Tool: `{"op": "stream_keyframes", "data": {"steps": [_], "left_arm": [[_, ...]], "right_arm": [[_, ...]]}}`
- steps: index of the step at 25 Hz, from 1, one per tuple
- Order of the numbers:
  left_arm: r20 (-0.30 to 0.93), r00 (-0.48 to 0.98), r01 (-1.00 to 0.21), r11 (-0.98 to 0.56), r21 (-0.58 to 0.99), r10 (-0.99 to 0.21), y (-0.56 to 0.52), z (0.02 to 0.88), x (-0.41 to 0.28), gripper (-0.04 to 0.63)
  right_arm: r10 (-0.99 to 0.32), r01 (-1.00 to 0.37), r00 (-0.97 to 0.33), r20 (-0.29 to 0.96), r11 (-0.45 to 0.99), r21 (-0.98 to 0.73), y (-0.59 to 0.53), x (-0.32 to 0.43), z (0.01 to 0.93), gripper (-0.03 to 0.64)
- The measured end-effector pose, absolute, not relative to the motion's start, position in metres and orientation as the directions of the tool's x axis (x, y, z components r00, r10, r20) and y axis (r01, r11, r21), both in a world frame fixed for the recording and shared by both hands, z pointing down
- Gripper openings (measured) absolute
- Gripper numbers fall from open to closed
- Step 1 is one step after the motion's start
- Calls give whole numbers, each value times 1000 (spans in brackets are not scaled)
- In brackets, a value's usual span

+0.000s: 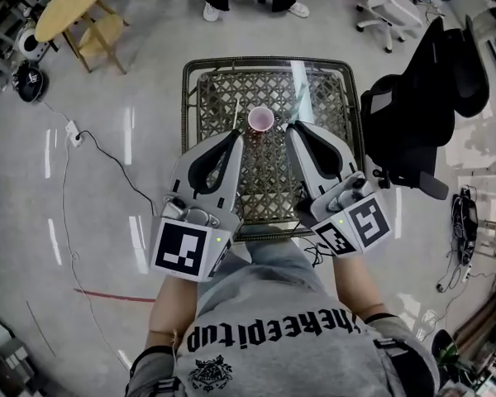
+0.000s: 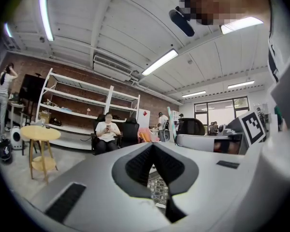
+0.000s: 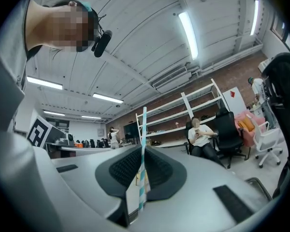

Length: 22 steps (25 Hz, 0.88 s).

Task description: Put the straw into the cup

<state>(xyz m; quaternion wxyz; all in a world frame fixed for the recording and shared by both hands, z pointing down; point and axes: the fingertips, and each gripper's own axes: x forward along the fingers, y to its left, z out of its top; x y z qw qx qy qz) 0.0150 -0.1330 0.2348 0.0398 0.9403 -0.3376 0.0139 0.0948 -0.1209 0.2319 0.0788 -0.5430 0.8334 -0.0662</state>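
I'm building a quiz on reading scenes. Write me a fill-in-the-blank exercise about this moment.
The right gripper is shut on the ___.
The cup on the wire-mesh table is coloured ___.
The left gripper, jaws together, holds ___.
Missing words: straw; pink; nothing.

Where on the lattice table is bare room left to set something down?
Free: the table left of the cup up to its rim, and its far edge. Crowded: around the cup, flanked by the left gripper and the right gripper holding the straw.
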Motion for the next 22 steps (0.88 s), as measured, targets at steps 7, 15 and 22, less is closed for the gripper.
{"op": "stream_keyframes", "data": {"steps": [7, 15, 22], "left_arm": [[99, 732, -681, -729, 69, -674, -147, 249, 21, 31], [155, 710, -702, -708, 75, -687, -153, 268, 28, 31], [173, 695, -717, -692, 87, -698, -157, 282, 30, 31]], "right_arm": [[-895, -874, -443, -45, 443, -202, -152, 107, 251, 46], [-879, -856, -477, -25, 471, -213, -178, 115, 278, 46], [-877, -853, -480, -8, 469, -228, -194, 118, 304, 46]]}}
